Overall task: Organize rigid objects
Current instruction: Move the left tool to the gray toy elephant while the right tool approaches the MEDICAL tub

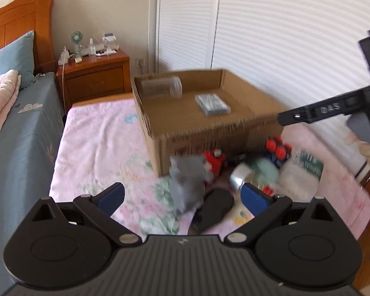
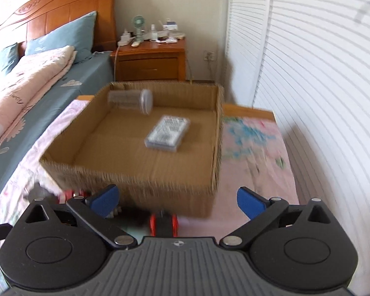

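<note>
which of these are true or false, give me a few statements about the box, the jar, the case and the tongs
1. The clear jar lies on its side inside the cardboard box. True.
2. The flat clear case sits on the pink cloth outside the box. False: it lies on the box floor.
3. The right tongs are clamped on the jar. False: their jaws stand wide open with nothing between the pads.
4. The left tongs are open above a pile of toys in front of the box. True.
5. The box is full to the brim. False: only the jar and the case show inside it.
</note>
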